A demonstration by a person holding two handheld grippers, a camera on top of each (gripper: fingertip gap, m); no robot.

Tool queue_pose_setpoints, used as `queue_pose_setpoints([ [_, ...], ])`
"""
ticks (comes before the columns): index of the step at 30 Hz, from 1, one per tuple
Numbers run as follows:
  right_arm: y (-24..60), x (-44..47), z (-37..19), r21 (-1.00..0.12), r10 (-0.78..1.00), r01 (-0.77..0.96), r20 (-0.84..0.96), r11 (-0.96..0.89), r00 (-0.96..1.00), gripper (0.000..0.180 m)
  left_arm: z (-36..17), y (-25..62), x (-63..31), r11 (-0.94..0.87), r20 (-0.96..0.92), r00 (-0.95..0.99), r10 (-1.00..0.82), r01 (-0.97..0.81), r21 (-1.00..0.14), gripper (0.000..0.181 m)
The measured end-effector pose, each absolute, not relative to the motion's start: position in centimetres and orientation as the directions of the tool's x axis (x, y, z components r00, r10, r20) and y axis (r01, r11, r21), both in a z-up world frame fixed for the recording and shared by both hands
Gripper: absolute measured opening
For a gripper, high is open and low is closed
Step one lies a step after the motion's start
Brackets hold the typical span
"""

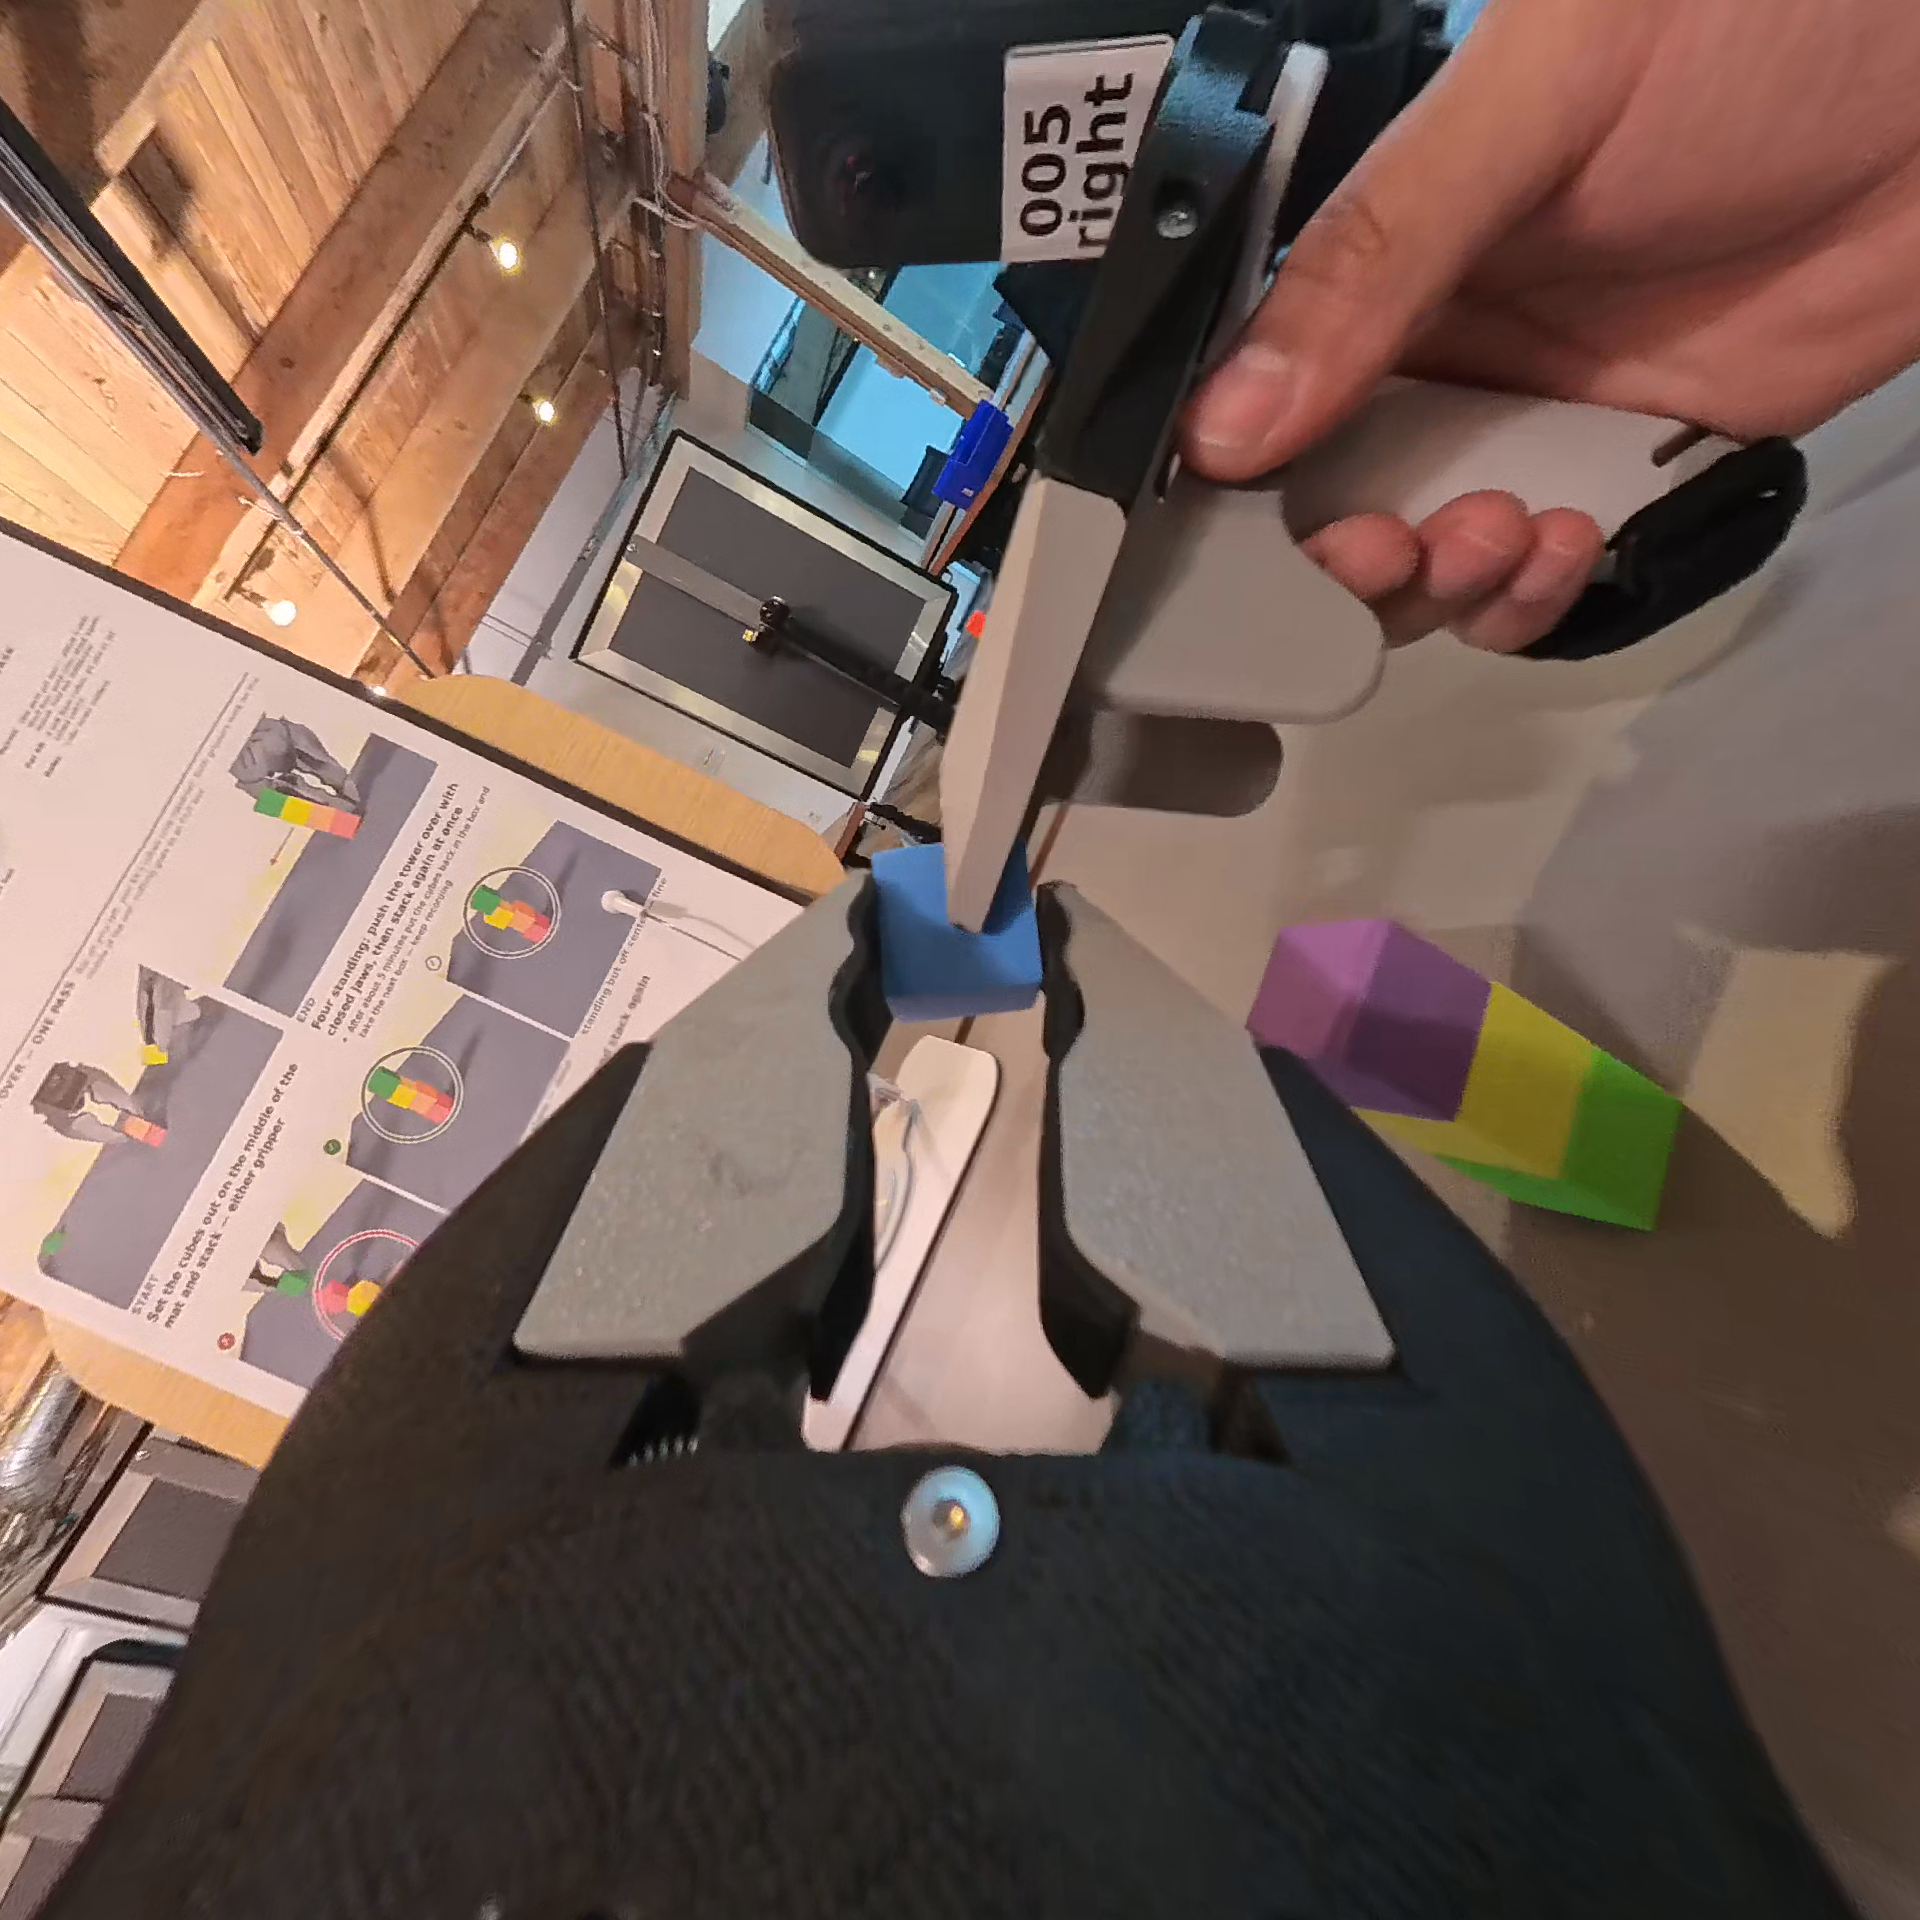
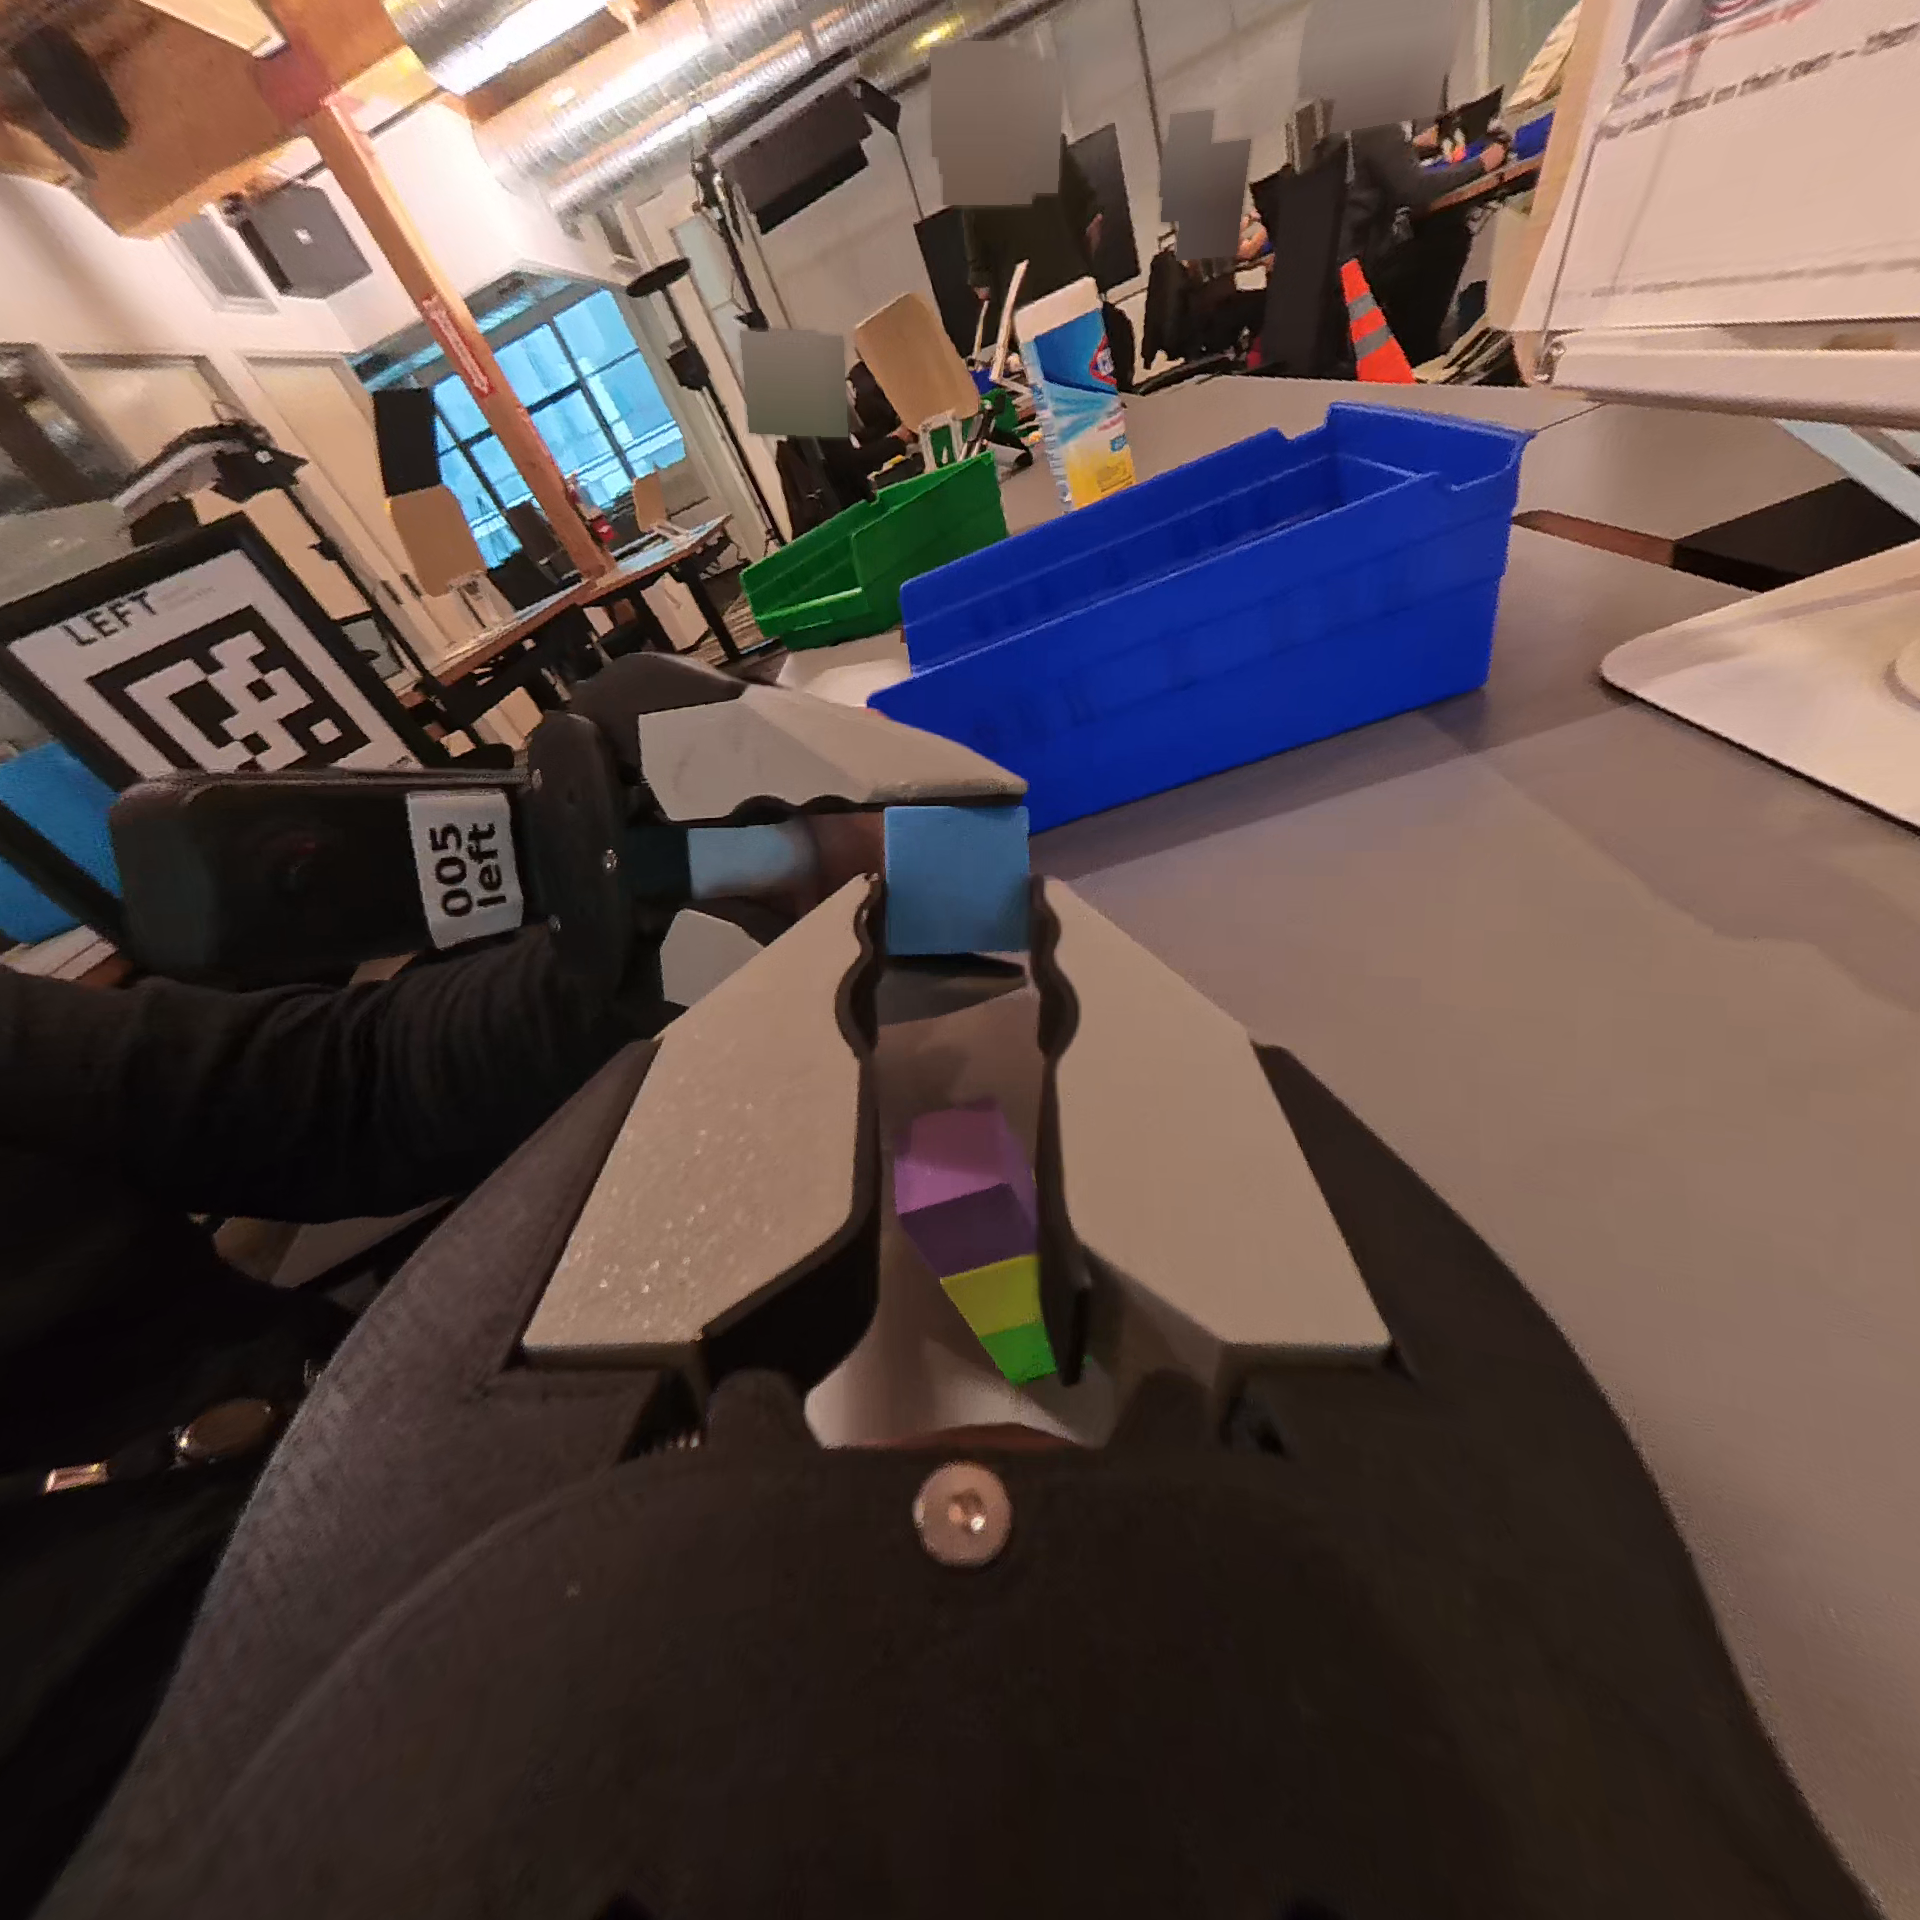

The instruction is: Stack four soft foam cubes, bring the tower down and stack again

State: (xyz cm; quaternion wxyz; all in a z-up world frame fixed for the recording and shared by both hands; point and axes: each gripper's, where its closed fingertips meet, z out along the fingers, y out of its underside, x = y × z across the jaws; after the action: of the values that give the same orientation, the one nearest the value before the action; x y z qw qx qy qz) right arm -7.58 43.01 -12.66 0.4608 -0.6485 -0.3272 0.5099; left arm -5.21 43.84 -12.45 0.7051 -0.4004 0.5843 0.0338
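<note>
Blue foam is the thing in play: the blue cube (image 1: 956, 951) sits at the centre of both wrist views, held in the air between two grippers at once. In the right wrist view the right gripper (image 2: 956, 914) has its two tips against the cube's left and right faces, and the left gripper (image 2: 940, 831), reaching in from the left edge of that frame, has one grey finger lying flat along the cube's top. In the left wrist view the left gripper (image 1: 956, 914) frames the cube with its tips, while a finger of the right gripper crosses down from the upper right, with the person's hand (image 1: 1538, 343) on its handle. So both claws look closed on the cube, though the left one's lower finger is hidden and its grip may already be loose.

The tower stands below: purple cube (image 2: 966, 1195) on top, yellow cube (image 2: 997, 1294) under it, green cube (image 2: 1023, 1351) at the bottom, seen through the gap low in the right wrist view and at the right edge of the left one. A blue bin (image 2: 1247, 613) lies well apart at upper right.

This looks like a hand-over or a re-grip before the fourth cube goes on. To do it well, only one gripper should carry the cube down, squeezing lightly so the foam keeps its shape. Bring it level over the purple top, faces squared, set it down gently, then open without dragging sideways, since a three-high foam stack will tip easily.
</note>
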Motion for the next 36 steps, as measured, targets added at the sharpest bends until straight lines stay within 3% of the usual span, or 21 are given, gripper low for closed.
queue_pose_setpoints([
  [10, 43.3, -7.5, -12.7, -0.954, 0.893, 0.019, -0.274, -0.3, 0.358, 0.024, -12.5, 44.1, -5.2, 0.663, -0.832, 0.344, -0.434, -0.503, -0.554, 0.028],
  [26, 42.0, -7.4, -13.7, -0.958, 0.929, 0.167, -0.169, -0.233, 0.328, 0.024, -13.6, 43.0, -5.6, 0.658, -0.809, 0.261, -0.526, -0.478, -0.582, 0.029],
  [36, 42.2, -7.5, -13.4, -0.96, 0.924, 0.141, -0.182, -0.241, 0.336, 0.023, -13.4, 43.1, -6.2, 0.66, -0.814, 0.273, -0.512, -0.481, -0.576, 0.029],
])
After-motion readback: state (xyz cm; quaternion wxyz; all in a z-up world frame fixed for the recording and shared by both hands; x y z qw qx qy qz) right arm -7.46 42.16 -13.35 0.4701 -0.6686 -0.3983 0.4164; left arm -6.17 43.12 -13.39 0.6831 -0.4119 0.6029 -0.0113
